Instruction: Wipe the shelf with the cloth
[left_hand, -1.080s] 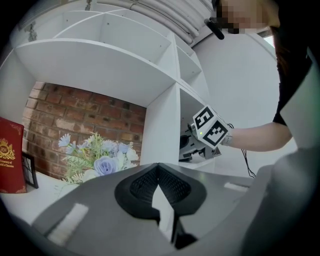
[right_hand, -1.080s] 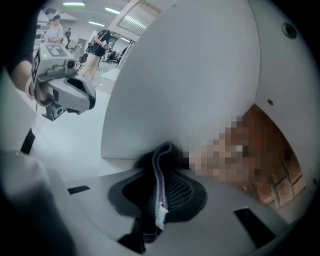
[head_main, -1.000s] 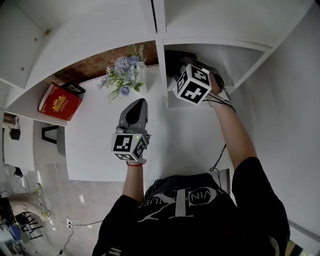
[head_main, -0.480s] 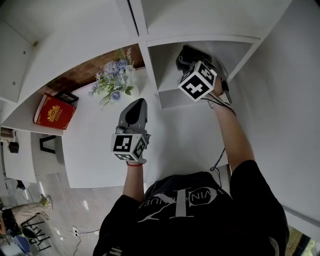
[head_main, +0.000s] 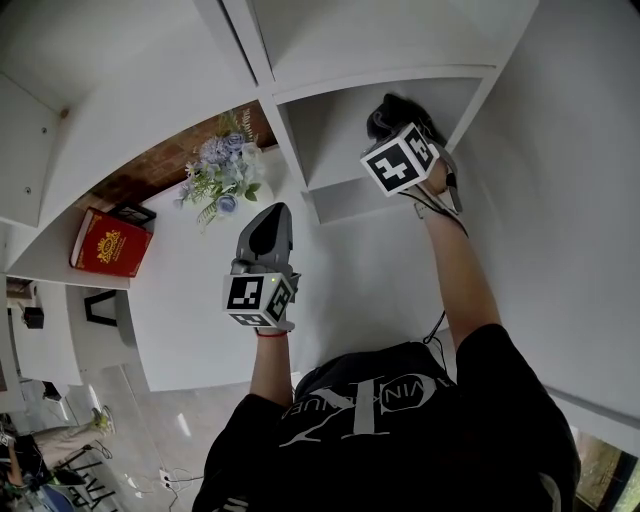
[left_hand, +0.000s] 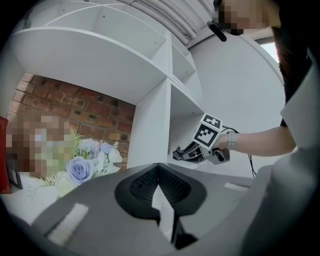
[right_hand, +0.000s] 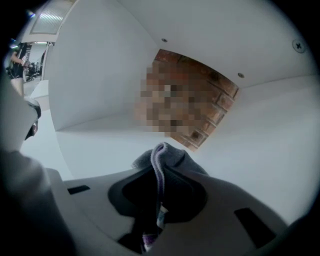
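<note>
The cloth (right_hand: 166, 156) is grey with a purple hem and bunches out past the jaws of my right gripper (right_hand: 159, 186), which is shut on it. In the head view the right gripper (head_main: 388, 112) reaches into the open white shelf compartment (head_main: 345, 196), pressing the dark cloth (head_main: 378, 108) near its back wall. From the left gripper view, the right gripper (left_hand: 186, 153) sits low on that shelf. My left gripper (head_main: 271, 212) hovers over the white counter, jaws shut on nothing, well left of the compartment.
A bunch of pale blue flowers (head_main: 218, 176) stands left of the shelf divider (head_main: 288, 150). A red book (head_main: 107, 243) and a small dark frame (head_main: 131, 213) lie farther left. Brick wall (left_hand: 75, 107) shows behind the shelving.
The right gripper has slid the cloth rightward and deeper along the shelf compartment. The left gripper has stayed put over the counter.
</note>
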